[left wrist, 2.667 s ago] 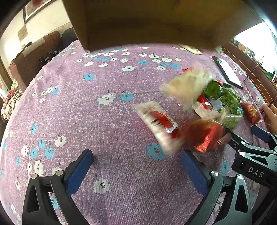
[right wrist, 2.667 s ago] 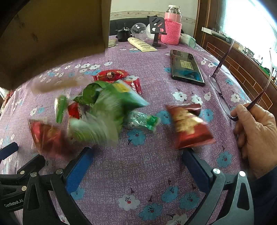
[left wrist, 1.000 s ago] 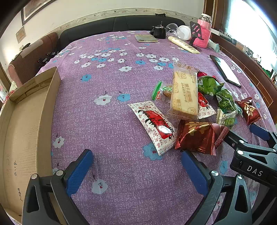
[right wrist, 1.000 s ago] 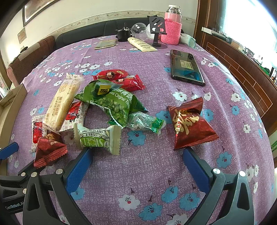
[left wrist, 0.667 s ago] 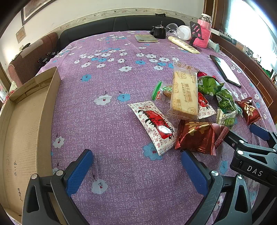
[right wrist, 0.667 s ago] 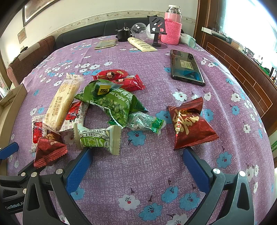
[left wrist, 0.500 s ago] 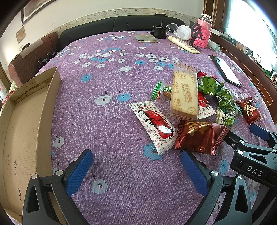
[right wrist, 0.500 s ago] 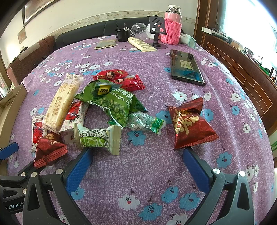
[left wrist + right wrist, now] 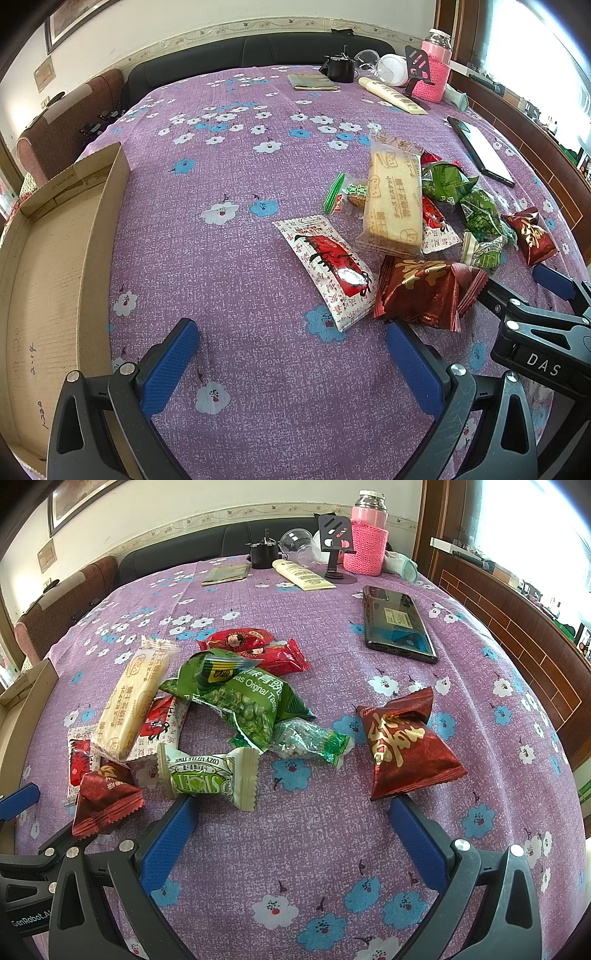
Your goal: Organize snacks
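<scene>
Several snack packets lie in a loose heap on the purple flowered cloth. In the left wrist view: a white-and-red packet [image 9: 328, 266], a long biscuit pack [image 9: 393, 199], a dark red bag [image 9: 424, 291]. My left gripper [image 9: 291, 354] stands open just short of them, nothing between its fingers. In the right wrist view: a green pea bag [image 9: 240, 694], a white-green candy packet [image 9: 207, 775], a dark red bag [image 9: 404, 746]. My right gripper [image 9: 291, 830] is open and empty, close before the candy packet and the red bag.
An empty cardboard box [image 9: 48, 266] lies at the left table edge. A phone [image 9: 397, 624] lies at the right. A pink-sleeved bottle [image 9: 365, 535], a phone stand, a tube and cups stand at the far edge. A sofa runs behind the table.
2.7 s ago the cardboard box was tipped above the table, packets were tumbling out and a hand showed at the right. The box now lies at the left; nothing has moved in the last second.
</scene>
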